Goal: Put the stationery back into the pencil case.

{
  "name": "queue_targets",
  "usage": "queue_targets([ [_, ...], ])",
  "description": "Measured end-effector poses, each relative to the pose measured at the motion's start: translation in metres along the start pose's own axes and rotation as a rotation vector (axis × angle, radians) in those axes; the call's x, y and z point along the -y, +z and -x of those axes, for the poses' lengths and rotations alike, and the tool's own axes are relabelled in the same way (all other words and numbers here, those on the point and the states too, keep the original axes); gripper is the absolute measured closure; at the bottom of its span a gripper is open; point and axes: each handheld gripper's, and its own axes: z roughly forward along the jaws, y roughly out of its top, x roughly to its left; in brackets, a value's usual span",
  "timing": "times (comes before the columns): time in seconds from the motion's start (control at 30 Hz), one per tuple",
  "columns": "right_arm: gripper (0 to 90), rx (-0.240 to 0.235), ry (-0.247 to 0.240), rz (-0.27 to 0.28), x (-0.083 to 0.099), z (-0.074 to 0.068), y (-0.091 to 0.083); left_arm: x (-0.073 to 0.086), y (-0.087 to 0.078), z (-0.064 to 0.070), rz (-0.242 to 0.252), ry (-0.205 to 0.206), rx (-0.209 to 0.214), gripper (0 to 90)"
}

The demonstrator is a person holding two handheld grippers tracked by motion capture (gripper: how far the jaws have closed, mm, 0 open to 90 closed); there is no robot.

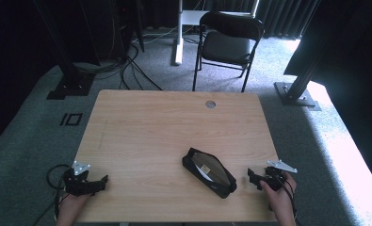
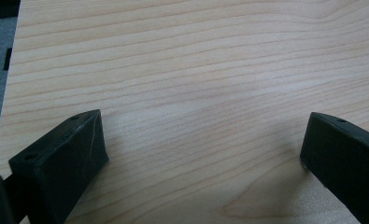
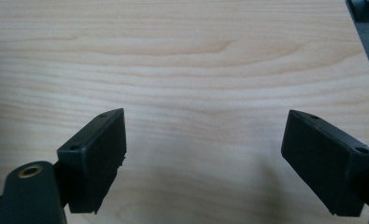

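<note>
Black pouch (image 1: pixel 209 172) with a tan-brown inside, on a pale wood-grain table (image 1: pixel 165 127); black folding chair (image 1: pixel 228 40).

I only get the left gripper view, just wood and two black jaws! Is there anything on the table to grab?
Observer: Yes, a black pouch lies on the table, near the front edge, lying slantwise.
Operator: Is it open?
Observer: It looks unzipped, with something pale showing inside.
Operator: Which gripper is closer to it?
Observer: The right gripper, just off the pouch's right end; your left gripper sits at the front left corner.
Operator: Is the other one open too?
Observer: Yes, its jaws stand wide apart over bare wood.
</note>
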Motion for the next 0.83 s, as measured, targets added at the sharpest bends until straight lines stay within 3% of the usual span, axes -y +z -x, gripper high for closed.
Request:
queue_targets([
  [0.33,12.5,0.084,0.034,-0.012,0.017,0.003,-0.001,0.000,0.000,0.000,0.000,0.000,0.000,0.5],
  [0.53,12.3,0.113,-0.012,-0.013,0.020,0.001,0.000,0.000,0.000,0.000,0.000,0.000,0.000,0.5],
  [0.83,12.2,0.108,-0.018,-0.014,0.019,0.000,0.000,0.000,0.000,0.000,0.000,0.000,0.000,0.5],
])
